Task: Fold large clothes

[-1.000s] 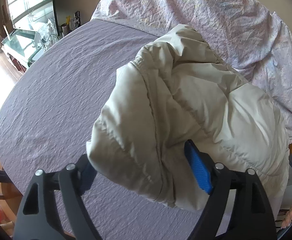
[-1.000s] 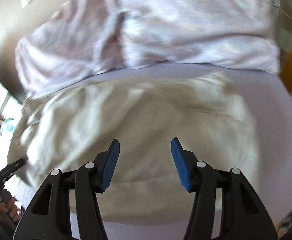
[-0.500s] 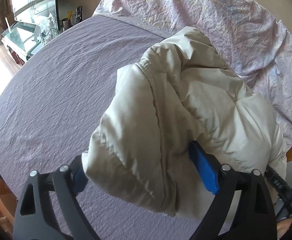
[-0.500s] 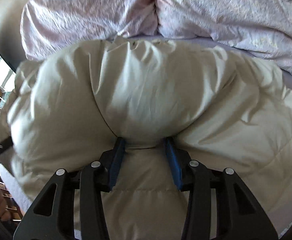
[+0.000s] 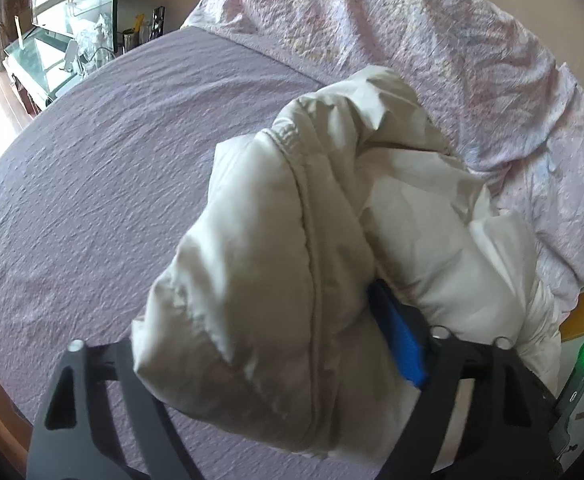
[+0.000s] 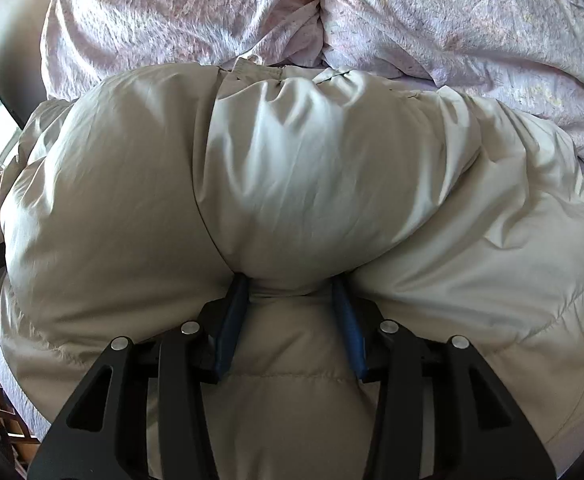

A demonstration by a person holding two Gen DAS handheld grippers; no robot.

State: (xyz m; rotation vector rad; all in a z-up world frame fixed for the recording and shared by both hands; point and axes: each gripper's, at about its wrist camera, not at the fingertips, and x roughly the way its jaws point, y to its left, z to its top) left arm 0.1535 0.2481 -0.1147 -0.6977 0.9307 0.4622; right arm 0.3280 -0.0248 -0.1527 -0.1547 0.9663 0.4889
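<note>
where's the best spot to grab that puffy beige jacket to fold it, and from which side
Judging by its pose, take the puffy jacket by a pinched ridge of its near edge, coming from the near side, angled down. It is too bulky to span, so only a gathered fold fits between the jaws. The right gripper is clamped that way; the left gripper, whose jaws have just been closing, holds a hanging fold.

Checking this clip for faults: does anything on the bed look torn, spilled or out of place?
Nothing stands out. The beige puffer jacket is bunched, not yet flat, on the purple sheet, with both tongs, left and right, gripping folds. No tear or spill is visible; the crumpled floral duvet lies behind.
</note>
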